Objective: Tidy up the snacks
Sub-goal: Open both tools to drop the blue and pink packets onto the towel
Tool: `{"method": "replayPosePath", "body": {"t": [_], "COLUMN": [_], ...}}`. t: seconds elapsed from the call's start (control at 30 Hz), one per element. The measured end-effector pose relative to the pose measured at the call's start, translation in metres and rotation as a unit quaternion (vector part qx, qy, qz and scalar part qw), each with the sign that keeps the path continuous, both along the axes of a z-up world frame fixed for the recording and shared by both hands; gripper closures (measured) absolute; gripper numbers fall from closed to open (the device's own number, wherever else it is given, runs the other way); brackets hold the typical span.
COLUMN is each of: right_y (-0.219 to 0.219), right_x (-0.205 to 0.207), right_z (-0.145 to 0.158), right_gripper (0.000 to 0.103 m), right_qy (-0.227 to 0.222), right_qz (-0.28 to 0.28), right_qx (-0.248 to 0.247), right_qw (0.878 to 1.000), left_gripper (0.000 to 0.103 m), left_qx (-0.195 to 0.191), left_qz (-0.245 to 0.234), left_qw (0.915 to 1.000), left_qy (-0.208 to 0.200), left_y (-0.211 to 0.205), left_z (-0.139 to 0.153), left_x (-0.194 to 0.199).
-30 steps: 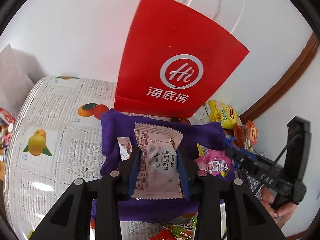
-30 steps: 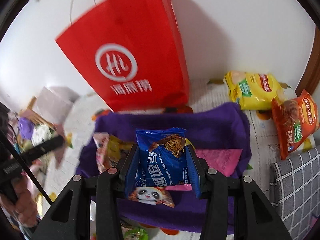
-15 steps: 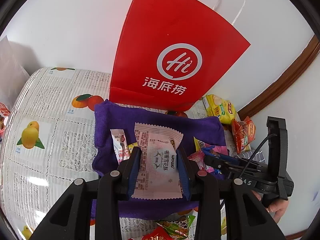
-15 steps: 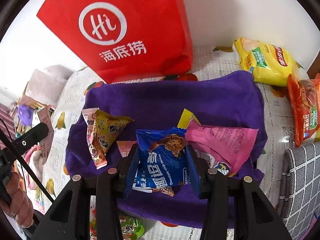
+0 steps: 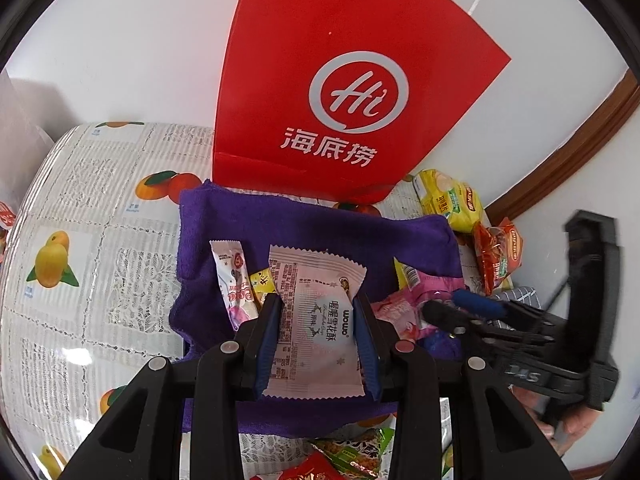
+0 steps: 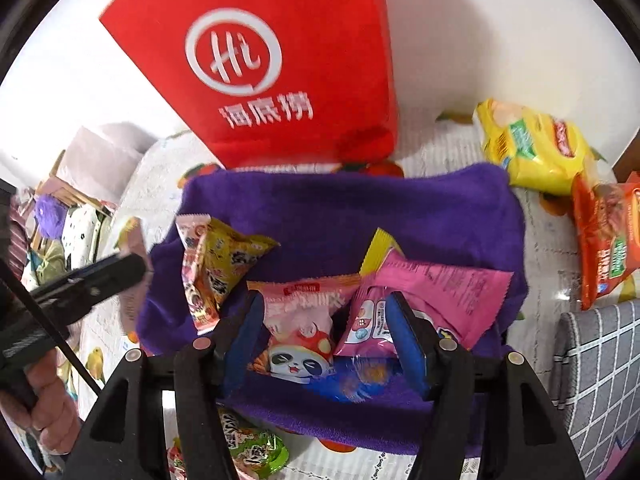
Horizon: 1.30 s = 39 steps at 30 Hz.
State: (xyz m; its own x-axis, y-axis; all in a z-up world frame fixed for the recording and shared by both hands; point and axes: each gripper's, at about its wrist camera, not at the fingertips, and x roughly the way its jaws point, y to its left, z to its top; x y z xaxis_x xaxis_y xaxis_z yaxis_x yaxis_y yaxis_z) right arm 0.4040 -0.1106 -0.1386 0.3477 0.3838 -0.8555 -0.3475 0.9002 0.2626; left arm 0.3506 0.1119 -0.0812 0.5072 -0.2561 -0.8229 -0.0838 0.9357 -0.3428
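Note:
My left gripper (image 5: 316, 320) is shut on a pale pink snack packet (image 5: 316, 320) and holds it above the purple cloth (image 5: 320, 228). My right gripper (image 6: 324, 332) is open low over the same purple cloth (image 6: 400, 208); the blue cookie packet (image 6: 352, 380) lies blurred on the cloth under its jaws. On the cloth lie a panda packet (image 6: 300, 336), a pink packet (image 6: 432, 300) and a yellow packet (image 6: 224, 260). The right gripper also shows in the left wrist view (image 5: 460, 308).
A red paper bag (image 5: 340, 92) stands behind the cloth against the wall. A yellow chip bag (image 6: 528, 144) and an orange chip bag (image 6: 608, 236) lie at the right. A grey checked cushion (image 6: 600, 380) is at lower right. Green packets (image 6: 252, 448) lie near the front edge.
My right gripper has opened and let go of the blue cookie packet, which dropped onto the cloth. My left gripper still holds the pale pink packet and has moved a little lower.

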Motion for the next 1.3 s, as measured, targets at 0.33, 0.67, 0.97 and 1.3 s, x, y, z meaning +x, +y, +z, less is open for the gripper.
{"method": "replayPosePath", "body": {"t": [0.33, 0.67, 0.97, 1.3], "right_y": [-0.008, -0.012, -0.015, -0.008], "right_x": [-0.016, -0.017, -0.016, -0.025], "right_z": [0.034, 0.038, 0.039, 0.048], "right_gripper": [0.041, 0.041, 0.041, 0.041], "right_qy": [-0.059, -0.063, -0.058, -0.077], "right_qz": [-0.008, -0.015, -0.019, -0.008], "right_qx": [-0.005, -0.001, 0.004, 0.001], "right_qw": [0.998, 0.998, 0.998, 0.997], "left_gripper": [0.069, 0.068, 0.067, 0.064], "left_qx": [0.009, 0.02, 0.022, 0.016], "left_qz": [0.02, 0.021, 0.03, 0.024], "left_qw": [0.9994, 0.9984, 0.9963, 0.9966], "left_qy": [0.028, 0.05, 0.077, 0.078], "left_y": [0.004, -0.001, 0.002, 0.003], "left_z": [-0.014, -0.027, -0.04, -0.033], "left_x": [0.006, 0.01, 0.014, 0.013]}}
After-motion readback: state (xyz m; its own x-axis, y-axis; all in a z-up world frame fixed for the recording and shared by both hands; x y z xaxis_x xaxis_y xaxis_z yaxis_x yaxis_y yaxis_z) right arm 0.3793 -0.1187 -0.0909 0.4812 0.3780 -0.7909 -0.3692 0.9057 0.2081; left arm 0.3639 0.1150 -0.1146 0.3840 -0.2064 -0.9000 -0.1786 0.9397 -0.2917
